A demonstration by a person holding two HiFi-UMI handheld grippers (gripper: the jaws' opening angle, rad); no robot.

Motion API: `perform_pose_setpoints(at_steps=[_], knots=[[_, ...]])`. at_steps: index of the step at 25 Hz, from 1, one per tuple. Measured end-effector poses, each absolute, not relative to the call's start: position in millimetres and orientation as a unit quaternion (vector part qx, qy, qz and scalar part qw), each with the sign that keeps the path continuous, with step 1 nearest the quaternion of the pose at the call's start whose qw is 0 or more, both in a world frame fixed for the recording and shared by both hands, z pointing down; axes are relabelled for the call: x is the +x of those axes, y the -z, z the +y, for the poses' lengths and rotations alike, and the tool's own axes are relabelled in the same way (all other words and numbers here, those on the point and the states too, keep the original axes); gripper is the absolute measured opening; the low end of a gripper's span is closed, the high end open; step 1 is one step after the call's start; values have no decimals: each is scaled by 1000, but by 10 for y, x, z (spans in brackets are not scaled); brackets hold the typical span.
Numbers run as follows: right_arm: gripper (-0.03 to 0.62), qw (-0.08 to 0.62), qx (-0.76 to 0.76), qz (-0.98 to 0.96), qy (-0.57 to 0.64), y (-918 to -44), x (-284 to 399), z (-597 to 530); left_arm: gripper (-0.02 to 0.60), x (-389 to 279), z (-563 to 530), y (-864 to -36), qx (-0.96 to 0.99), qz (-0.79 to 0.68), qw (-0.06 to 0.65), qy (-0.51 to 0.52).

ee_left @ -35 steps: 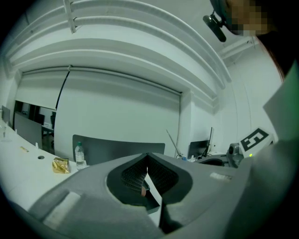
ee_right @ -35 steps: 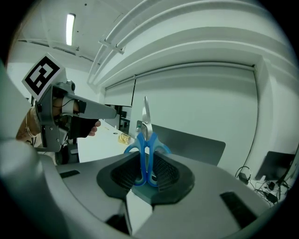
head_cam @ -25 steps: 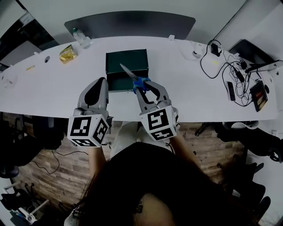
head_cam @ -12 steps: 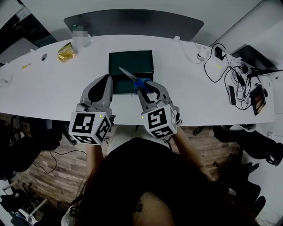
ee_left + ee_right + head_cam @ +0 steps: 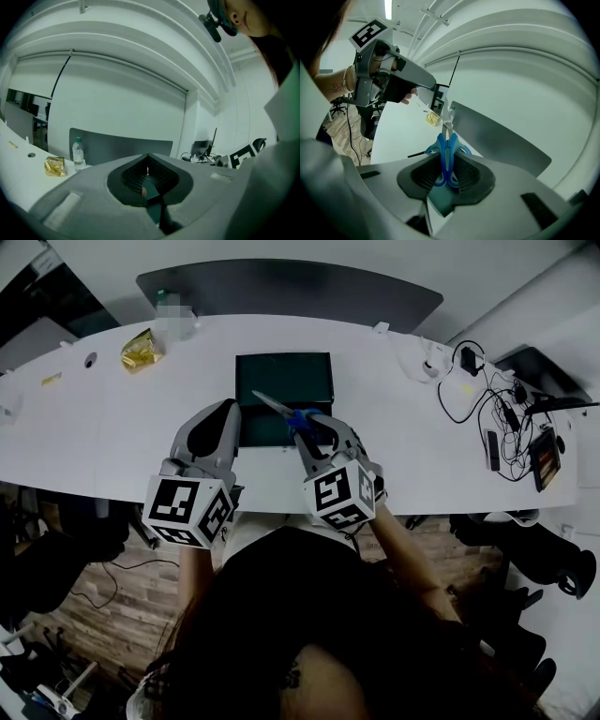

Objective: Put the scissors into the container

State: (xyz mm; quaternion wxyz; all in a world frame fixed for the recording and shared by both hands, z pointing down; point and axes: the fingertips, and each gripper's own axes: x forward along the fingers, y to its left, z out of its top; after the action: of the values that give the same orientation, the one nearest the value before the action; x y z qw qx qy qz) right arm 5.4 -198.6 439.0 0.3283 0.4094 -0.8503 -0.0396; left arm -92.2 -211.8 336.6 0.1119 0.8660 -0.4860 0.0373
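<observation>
The right claw point(image 5: 316, 426) is clenched on the blue handles of the steel-bladed scissors point(image 5: 279, 408). Their blades point toward 10 o'clock over the near half of the dark green rectangular container point(image 5: 302, 371) on the white table point(image 5: 103, 432). At the container's 8 o'clock, the left claw point(image 5: 228, 414) is clenched on nothing.

- I seem to be in an office or meeting room;
- long white table point(image 5: 103, 437) before me;
- cables point(image 5: 483, 395) on it; dark chairs point(image 5: 530, 554) alongside
</observation>
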Motion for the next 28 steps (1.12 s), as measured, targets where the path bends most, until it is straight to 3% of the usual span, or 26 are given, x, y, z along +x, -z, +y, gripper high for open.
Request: perform_pose_setpoints(at_steps=[28], knots=[[92, 441, 325, -835, 53, -5200, 3, -2319, 12, -1214, -2535, -3678, 855, -497, 138, -47]])
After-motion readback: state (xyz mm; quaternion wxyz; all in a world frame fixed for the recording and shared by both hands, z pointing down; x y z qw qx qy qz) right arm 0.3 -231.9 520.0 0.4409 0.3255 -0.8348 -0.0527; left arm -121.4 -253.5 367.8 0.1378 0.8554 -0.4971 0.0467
